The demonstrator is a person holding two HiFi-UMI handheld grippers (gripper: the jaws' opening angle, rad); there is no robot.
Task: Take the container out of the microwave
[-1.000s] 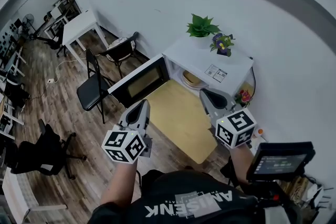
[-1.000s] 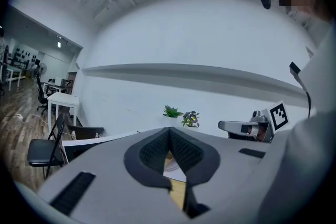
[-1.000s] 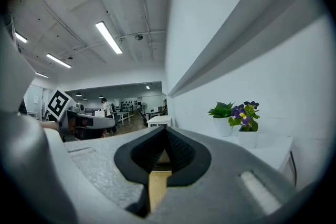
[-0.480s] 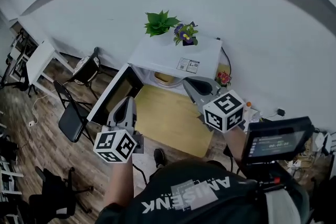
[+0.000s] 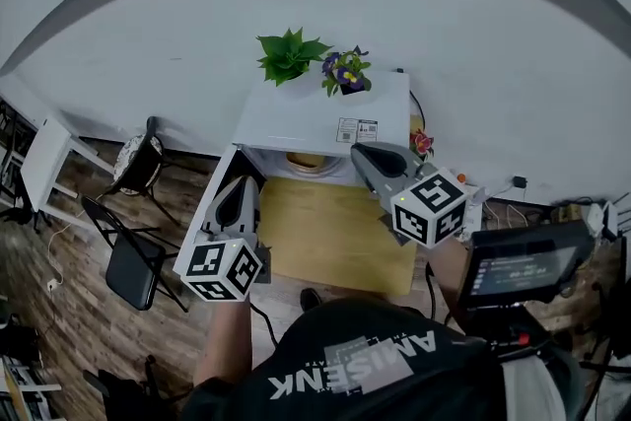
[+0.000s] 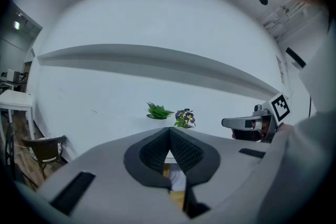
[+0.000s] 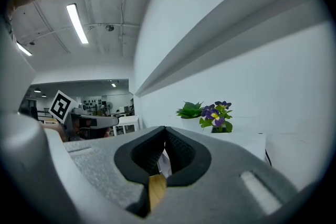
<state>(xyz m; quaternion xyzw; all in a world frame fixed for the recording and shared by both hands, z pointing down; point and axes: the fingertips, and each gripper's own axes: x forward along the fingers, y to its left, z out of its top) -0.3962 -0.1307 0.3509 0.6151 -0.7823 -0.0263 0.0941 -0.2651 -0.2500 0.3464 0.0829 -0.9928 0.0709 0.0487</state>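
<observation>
As microwave [image 5: 325, 111] stands open, container [image 5: 307, 160] (tan) sits inside.

The container [image 5: 306, 160] sits inside the microwave [image 5: 325, 111], which stands at the far edge of the table [image 5: 335, 237]; on top, the leafy plant [image 5: 288, 54] stands left of the flowering plant [image 5: 345, 72]

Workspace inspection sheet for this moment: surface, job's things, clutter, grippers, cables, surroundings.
Surface: yellow wooden table in front of the microwave.
Job's things: white microwave, door swung open; container inside.
Clutter: green plant and purple flowers on the microwave; red flowers beside it.
Grippers: left gripper shut, empty; right gripper shut, empty; both point toward the microwave.
Cables: dark cable at the microwave's right.
Surroundings: folding chair, white side table, screen, wood floor.
</observation>
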